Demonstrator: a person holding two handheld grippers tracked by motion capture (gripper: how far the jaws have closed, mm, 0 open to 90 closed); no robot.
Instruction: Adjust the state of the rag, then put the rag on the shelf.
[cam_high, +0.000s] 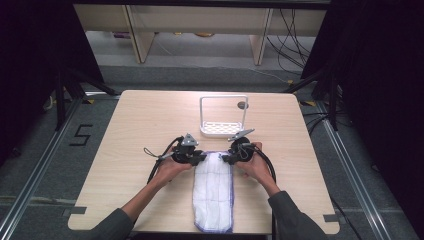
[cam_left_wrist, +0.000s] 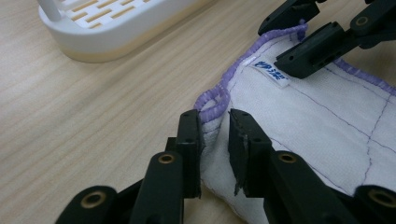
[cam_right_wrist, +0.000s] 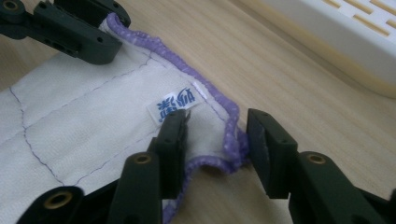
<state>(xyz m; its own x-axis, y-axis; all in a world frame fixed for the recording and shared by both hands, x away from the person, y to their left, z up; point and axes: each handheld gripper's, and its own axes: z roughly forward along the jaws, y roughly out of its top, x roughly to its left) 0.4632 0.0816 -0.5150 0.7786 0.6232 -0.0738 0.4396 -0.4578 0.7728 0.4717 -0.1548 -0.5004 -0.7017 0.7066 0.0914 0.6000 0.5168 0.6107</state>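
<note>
A white cloth (cam_high: 214, 192) with purple stitched edging lies folded in a long strip on the wooden table (cam_high: 145, 120), running from its middle to the front edge. My left gripper (cam_high: 202, 156) is at the cloth's far left corner. In the left gripper view its jaws (cam_left_wrist: 215, 123) stand a little apart, with the purple hem of the cloth (cam_left_wrist: 317, 121) between them. My right gripper (cam_high: 226, 158) is at the far right corner. Its jaws (cam_right_wrist: 217, 130) straddle the hem of the cloth (cam_right_wrist: 84, 112), wide apart, near a small blue-printed label (cam_right_wrist: 175, 103).
A white slotted rack (cam_high: 223, 129) with a tall wire handle stands just beyond the cloth, close to both grippers; its base (cam_left_wrist: 107, 32) is near the left jaws and its rim (cam_right_wrist: 336, 37) near the right ones. Bare tabletop lies left and right.
</note>
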